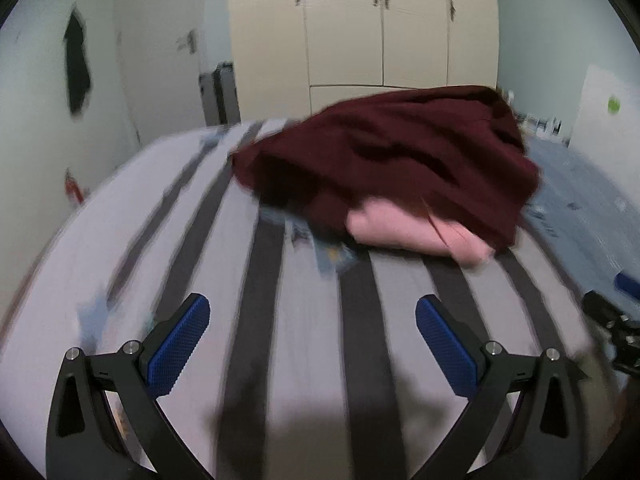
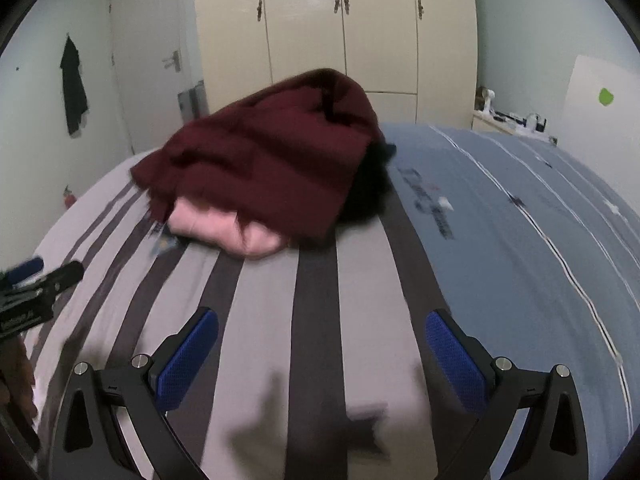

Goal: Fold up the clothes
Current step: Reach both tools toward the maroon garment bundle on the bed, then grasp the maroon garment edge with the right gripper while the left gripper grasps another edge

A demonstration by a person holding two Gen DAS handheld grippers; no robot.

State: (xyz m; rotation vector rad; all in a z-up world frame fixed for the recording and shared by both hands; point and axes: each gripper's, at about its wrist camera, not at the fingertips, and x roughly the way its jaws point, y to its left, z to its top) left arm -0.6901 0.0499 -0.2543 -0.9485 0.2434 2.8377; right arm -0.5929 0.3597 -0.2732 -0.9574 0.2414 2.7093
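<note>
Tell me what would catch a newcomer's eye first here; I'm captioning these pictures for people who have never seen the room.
The dark maroon knitted garment heaped over a folded pink cloth stands out first, in the middle of the grey bedcover with dark stripes. Next come the blue-padded left tongs and right tongs, both open and empty above the near part of the bed.

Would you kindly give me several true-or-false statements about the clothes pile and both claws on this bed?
1. The dark maroon knitted garment lies on top of the pale pink folded garment. True.
2. The left claw grips the maroon garment. False: it is open, holding nothing.
3. The right claw is open above the grey striped bedsheet. True.
4. The cream wardrobe doors stand open. False: they are closed.
</note>
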